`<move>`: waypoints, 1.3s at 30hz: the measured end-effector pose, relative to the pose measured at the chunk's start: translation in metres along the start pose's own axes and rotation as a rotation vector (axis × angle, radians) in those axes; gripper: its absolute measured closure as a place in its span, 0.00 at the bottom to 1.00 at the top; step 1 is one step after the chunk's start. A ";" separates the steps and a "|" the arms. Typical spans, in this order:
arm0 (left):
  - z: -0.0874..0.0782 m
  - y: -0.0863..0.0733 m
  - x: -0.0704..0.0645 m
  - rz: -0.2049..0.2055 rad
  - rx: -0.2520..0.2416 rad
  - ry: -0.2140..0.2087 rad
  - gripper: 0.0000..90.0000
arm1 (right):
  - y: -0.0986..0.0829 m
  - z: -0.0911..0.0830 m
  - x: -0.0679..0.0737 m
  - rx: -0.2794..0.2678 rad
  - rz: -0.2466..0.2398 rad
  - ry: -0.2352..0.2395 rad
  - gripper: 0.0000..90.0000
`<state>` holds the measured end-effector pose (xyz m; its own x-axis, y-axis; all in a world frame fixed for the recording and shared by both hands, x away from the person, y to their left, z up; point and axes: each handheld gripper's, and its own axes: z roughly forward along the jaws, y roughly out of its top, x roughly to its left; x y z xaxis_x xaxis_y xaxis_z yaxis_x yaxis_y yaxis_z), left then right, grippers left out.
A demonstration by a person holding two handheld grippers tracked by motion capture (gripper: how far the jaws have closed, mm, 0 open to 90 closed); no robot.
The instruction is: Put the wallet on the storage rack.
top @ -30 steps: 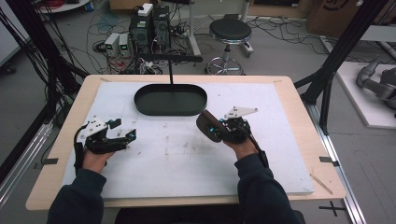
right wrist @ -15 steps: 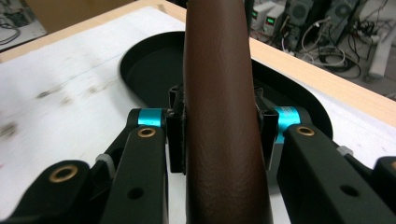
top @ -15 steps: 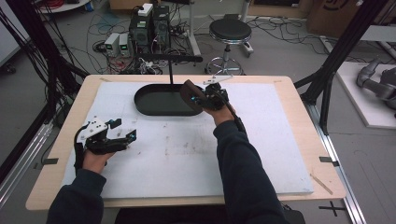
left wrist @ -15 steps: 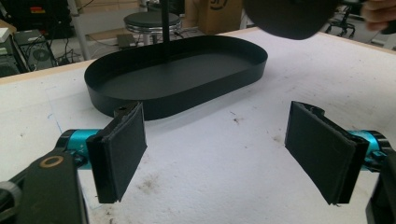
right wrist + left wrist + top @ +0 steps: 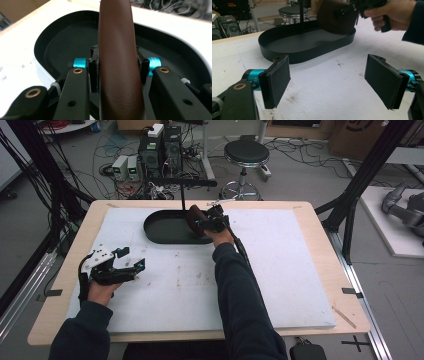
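A black oval tray [image 5: 151, 233] lies at the far middle of the white mat. My right gripper [image 5: 202, 223] is shut on a brown leathery object [image 5: 193, 218] and holds it on edge over the tray's right end. In the right gripper view the pads [image 5: 92, 72] clamp the brown object [image 5: 117, 57] from both sides, with the tray [image 5: 57, 45] below. My left gripper [image 5: 131, 261] rests at the near left of the mat, open and holding nothing. The left gripper view looks between its wide-apart pads [image 5: 278, 80] at the tray [image 5: 294, 56], the brown object [image 5: 337, 17] and the right gripper [image 5: 354, 6].
A thin black post [image 5: 183, 197] with a crossbar rises at the tray's far side. The white mat [image 5: 280, 270] covers a wooden table [image 5: 345, 270]. Beyond the table are a stool [image 5: 246, 152], computer boxes [image 5: 155, 147] and cables. Black frame legs [image 5: 350, 215] flank the table.
My right gripper has carried the brown object from the middle of the mat away and leftward to above the tray's right end. The left gripper has stayed put.
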<state>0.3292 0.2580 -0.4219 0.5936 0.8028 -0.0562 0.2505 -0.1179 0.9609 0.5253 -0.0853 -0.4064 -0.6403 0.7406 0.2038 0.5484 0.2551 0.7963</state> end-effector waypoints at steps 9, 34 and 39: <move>-0.001 -0.001 0.000 -0.001 0.006 -0.001 0.23 | -0.001 -0.006 -0.009 -0.036 0.031 -0.156 0.38; 0.002 0.004 -0.001 -0.044 -0.022 0.016 0.20 | -0.077 -0.195 -0.018 -0.117 -0.276 -0.085 0.24; 0.002 0.005 -0.003 -0.036 -0.024 0.009 0.20 | -0.105 -0.211 -0.020 -0.105 -0.273 -0.140 0.22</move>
<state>0.3302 0.2536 -0.4180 0.5778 0.8113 -0.0890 0.2530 -0.0744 0.9646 0.3674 -0.2582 -0.3742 -0.6719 0.7339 -0.0996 0.3040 0.3959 0.8665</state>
